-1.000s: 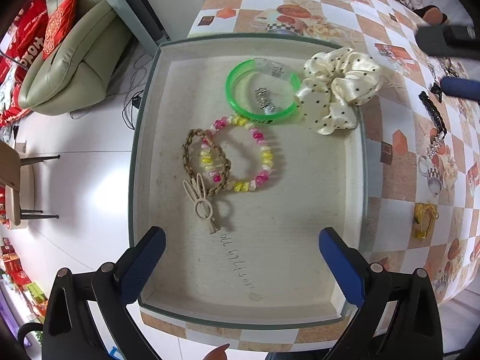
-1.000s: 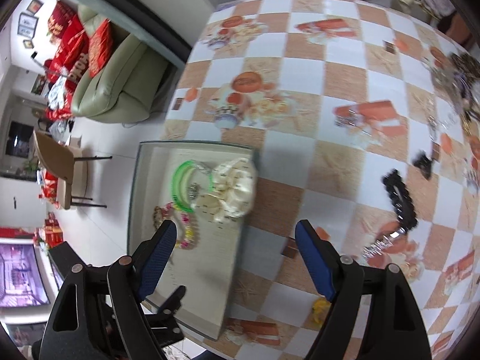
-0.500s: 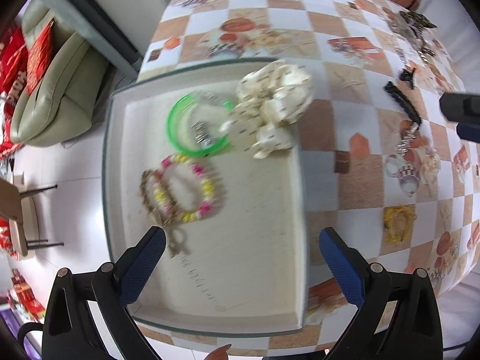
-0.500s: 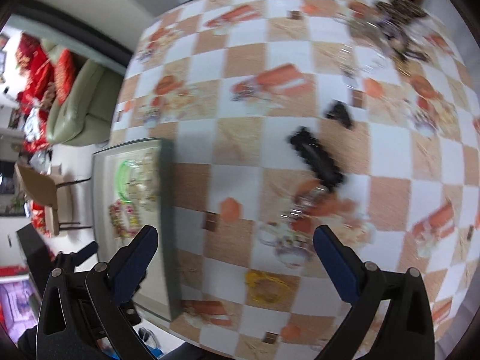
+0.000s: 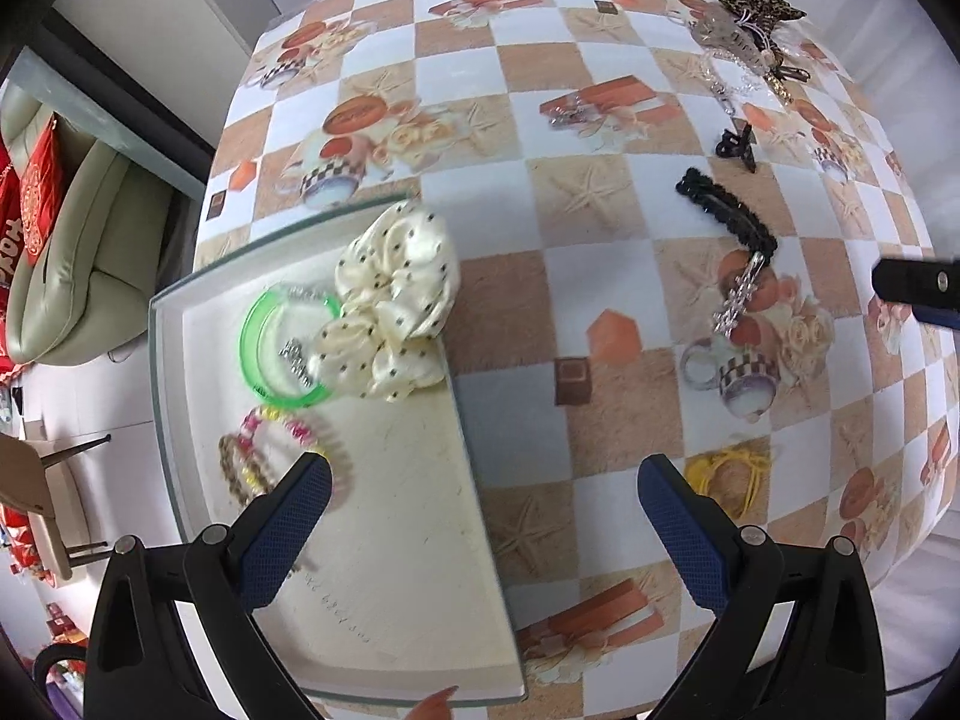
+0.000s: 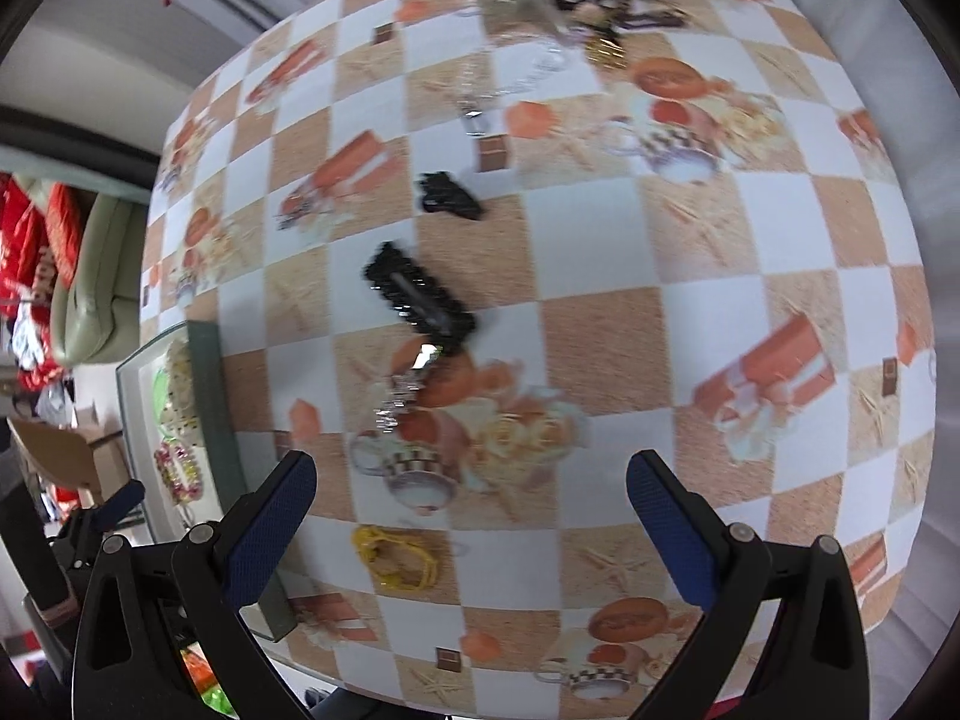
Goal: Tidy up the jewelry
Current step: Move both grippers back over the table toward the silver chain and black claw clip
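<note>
A shallow white tray (image 5: pixel 414 570) sits at the table's left edge. It holds a cream dotted scrunchie (image 5: pixel 393 300), a green bangle (image 5: pixel 258 354) and beaded bracelets (image 5: pixel 264 456). Loose on the checked tablecloth lie a long black hair clip (image 5: pixel 726 213) (image 6: pixel 420 297), a small black claw clip (image 5: pixel 735 144) (image 6: pixel 450 195), a silver sparkly piece (image 5: pixel 735 297) (image 6: pixel 399 396) and a yellow coil (image 5: pixel 729 477) (image 6: pixel 396 558). My left gripper (image 5: pixel 480 516) is open and empty above the tray's right rim. My right gripper (image 6: pixel 471 516) is open and empty above the table.
A pile of mixed jewelry (image 5: pixel 744 30) (image 6: pixel 576 12) lies at the table's far edge. A green sofa with red cushions (image 5: pixel 66 240) stands left of the table. The table's edge runs close to the tray's left and near sides.
Both grippers have swung right, away from the tray and over the loose pieces on the tablecloth. Both stayed open and empty. The right view is motion-blurred.
</note>
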Action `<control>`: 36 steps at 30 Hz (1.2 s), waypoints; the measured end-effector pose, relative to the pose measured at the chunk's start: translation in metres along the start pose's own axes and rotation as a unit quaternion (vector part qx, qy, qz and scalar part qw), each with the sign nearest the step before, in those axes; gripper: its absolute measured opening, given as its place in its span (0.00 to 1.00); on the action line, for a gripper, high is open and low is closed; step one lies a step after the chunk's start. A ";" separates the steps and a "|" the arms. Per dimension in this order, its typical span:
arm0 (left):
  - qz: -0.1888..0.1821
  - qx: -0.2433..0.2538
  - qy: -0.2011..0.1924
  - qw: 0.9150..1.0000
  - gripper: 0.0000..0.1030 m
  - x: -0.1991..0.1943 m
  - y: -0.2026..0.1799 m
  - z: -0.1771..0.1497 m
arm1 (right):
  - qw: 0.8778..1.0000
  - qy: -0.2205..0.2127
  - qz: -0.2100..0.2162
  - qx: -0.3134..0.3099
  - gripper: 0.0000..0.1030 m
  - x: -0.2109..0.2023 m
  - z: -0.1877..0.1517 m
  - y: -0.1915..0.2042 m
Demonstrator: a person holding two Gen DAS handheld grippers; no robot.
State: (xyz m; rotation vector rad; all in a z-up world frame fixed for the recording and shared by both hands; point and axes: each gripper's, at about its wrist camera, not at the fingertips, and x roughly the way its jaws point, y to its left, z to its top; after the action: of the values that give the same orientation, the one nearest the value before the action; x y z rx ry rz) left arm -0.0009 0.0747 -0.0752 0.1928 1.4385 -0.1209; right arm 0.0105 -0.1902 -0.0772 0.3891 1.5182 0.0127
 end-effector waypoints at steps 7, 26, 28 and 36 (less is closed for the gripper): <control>-0.020 -0.003 -0.003 1.000 1.00 0.004 -0.010 0.022 | 1.000 0.004 -0.009 0.018 1.00 0.002 -0.003 -0.023; -0.030 -0.050 -0.028 0.998 0.91 0.041 -0.022 0.147 | 0.999 -0.021 -0.024 -0.031 1.00 0.022 0.068 -0.001; -0.026 -0.049 -0.026 0.998 0.91 0.051 -0.024 0.156 | 0.999 -0.023 -0.024 -0.042 0.97 0.028 0.076 0.005; -0.027 -0.034 -0.010 0.999 0.78 0.088 -0.033 0.175 | 0.996 -0.018 -0.033 -0.078 0.76 0.057 0.099 0.025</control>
State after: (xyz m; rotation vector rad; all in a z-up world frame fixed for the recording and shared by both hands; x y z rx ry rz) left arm 0.1741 0.0097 -0.1432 0.0968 1.4263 -0.1170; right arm 0.1157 -0.1763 -0.1254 0.2141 1.4834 0.0716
